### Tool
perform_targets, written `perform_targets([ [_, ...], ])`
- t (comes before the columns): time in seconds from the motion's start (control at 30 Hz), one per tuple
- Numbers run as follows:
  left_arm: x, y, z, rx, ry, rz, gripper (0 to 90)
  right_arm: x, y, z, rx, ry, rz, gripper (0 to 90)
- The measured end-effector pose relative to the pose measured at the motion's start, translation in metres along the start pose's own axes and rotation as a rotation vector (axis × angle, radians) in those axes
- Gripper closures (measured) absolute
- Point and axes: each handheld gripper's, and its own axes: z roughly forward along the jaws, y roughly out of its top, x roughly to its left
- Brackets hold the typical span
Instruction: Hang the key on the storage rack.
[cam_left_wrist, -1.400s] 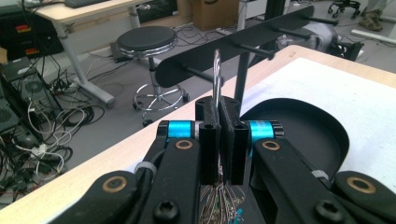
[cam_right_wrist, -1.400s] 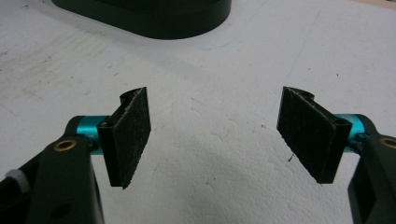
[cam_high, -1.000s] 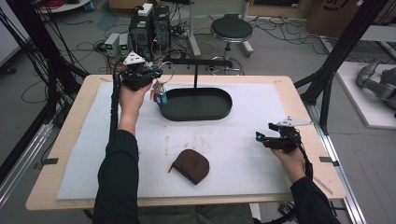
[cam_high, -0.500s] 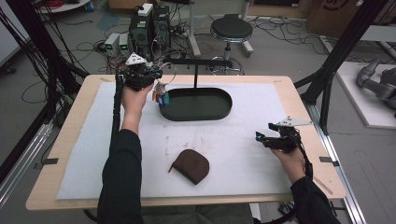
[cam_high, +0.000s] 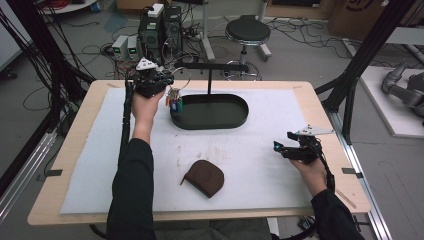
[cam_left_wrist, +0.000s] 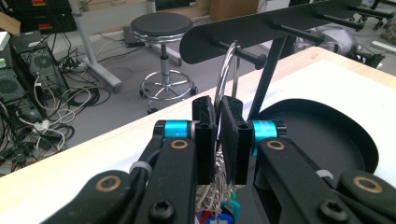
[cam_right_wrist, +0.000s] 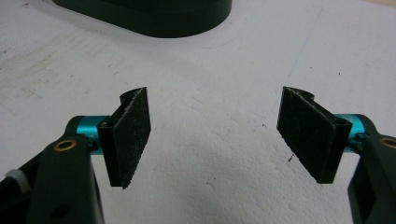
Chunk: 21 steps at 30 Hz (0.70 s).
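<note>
one person is working at the table with two grippers, one in each hand. the left gripper is reaching to the far left end of one black key stand, which has an oval base tray, one upright post and one crossbar carrying several short pegs. one metal key ring is hanging over a peg of that crossbar, and the left jaws are standing either side of the ring, very nearly together; they have just been opening a little, with the ring's wire between the pads, and whether the pads are pressing on it cannot be told. a bunch of small keys and coloured tags, blue, red and green among them, is dangling from the ring just above the left rim of the tray. the right gripper is resting near the right edge of the white mat, its two jaws spread wide apart with nothing between them, only bare mat beneath. one brown leather pouch is lying on the mat, well apart from both grippers. one round stool is standing on the floor beyond the table. no brand, label or writing is legible.
</note>
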Motion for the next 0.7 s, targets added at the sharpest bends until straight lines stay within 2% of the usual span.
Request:
perform_targets([
  [0.13,0.001,0.001,-0.006,-0.028,0.019,-0.026,77.3,0.0,0.0,0.001,0.005,-0.001,0.001,26.6],
  [0.2,0.0,0.002,-0.01,-0.027,0.028,-0.017,73.4,0.0,0.0,0.0,0.002,-0.002,-0.001,26.6],
  [0.3,-0.005,0.003,-0.019,-0.032,0.043,0.017,68.4,0.0,0.0,0.001,0.002,-0.002,0.001,26.6],
  [0.47,-0.014,0.002,-0.037,-0.041,0.03,0.044,54.1,0.001,0.0,0.001,0.002,-0.005,-0.007,26.5],
  [0.57,-0.022,-0.002,-0.052,-0.054,0.009,0.073,50.1,0.001,0.0,0.001,0.003,-0.009,-0.006,26.6],
  [0.7,-0.037,-0.014,-0.074,-0.069,-0.04,0.085,45.5,0.001,0.0,0.0,0.006,-0.016,-0.005,26.6],
])
